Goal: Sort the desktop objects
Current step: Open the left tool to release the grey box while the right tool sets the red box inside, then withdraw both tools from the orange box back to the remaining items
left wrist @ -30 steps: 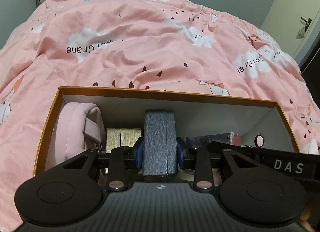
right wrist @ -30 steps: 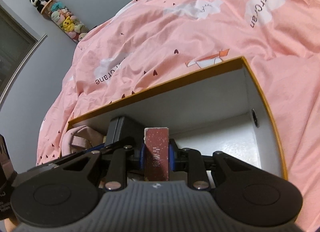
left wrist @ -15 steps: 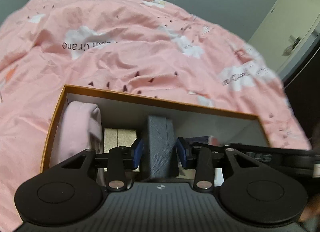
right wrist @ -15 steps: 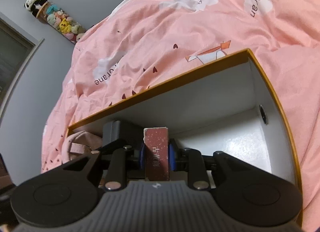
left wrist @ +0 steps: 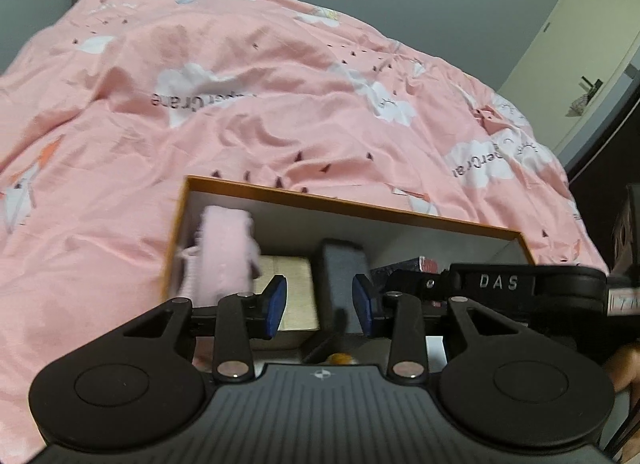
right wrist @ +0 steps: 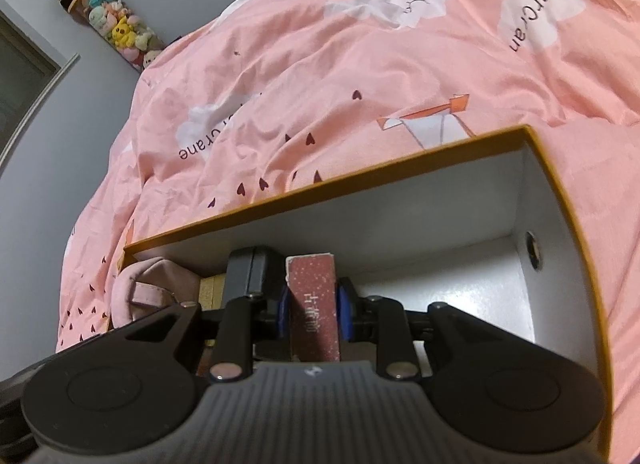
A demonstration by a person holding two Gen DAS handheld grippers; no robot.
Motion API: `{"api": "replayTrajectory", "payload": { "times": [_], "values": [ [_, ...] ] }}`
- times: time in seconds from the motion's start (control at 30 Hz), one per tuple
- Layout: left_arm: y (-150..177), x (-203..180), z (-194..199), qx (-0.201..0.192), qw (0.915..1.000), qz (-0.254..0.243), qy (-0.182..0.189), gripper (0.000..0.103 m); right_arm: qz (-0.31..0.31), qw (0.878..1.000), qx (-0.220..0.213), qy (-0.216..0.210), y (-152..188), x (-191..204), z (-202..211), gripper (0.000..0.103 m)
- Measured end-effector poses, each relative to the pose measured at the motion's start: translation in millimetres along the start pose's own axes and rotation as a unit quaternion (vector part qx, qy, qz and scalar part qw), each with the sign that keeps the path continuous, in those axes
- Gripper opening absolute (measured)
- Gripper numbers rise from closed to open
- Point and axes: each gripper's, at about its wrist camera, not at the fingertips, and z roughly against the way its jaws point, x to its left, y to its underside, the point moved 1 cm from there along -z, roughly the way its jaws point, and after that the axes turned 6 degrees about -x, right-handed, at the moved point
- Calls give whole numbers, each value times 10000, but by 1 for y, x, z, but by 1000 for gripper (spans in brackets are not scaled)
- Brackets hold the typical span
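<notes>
An orange-rimmed white box (left wrist: pixel 352 205) lies on a pink bed. In the left wrist view my left gripper (left wrist: pixel 320 306) is open above the box; a grey case (left wrist: pixel 344 276) stands upright in the box between and beyond its blue pads, apart from them. A pink pouch (left wrist: pixel 224 252) and a gold box (left wrist: pixel 292 288) sit left of the case. In the right wrist view my right gripper (right wrist: pixel 314 312) is shut on a dark red box (right wrist: pixel 314 300), held upright inside the orange-rimmed box (right wrist: pixel 360 183) right of the grey case (right wrist: pixel 250 274).
The pink duvet (left wrist: pixel 240 111) surrounds the box on all sides. The right gripper's black body (left wrist: pixel 520 284) shows at the right of the left wrist view. The right part of the box floor (right wrist: pixel 460 284) is bare white. Plush toys (right wrist: pixel 104 19) hang at the wall.
My left gripper has opened and let go of the grey case, then drawn back and up; the case stands in the box. My right gripper has lowered the red box further in.
</notes>
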Motion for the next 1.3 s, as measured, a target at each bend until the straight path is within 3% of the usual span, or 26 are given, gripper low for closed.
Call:
{"api": "replayTrajectory", "payload": {
  "times": [0.33,0.43,0.97,1.17,1.3],
  "values": [
    [7,8,12,214,9996,159,36,42,152,9997,39,-198,2,15,-3,37],
    [10,10,15,284,9990,278,209,42,124,9995,7,-286,2,16,0,44],
    [16,10,27,180,9994,244,178,42,-41,9991,177,-393,9,12,-10,46],
    [19,-3,47,-94,9998,21,174,42,665,9971,-383,10,13,24,19,46],
    [23,-16,67,-335,9990,-214,226,42,1110,9890,-978,-12,24,32,55,46]
  ]
}}
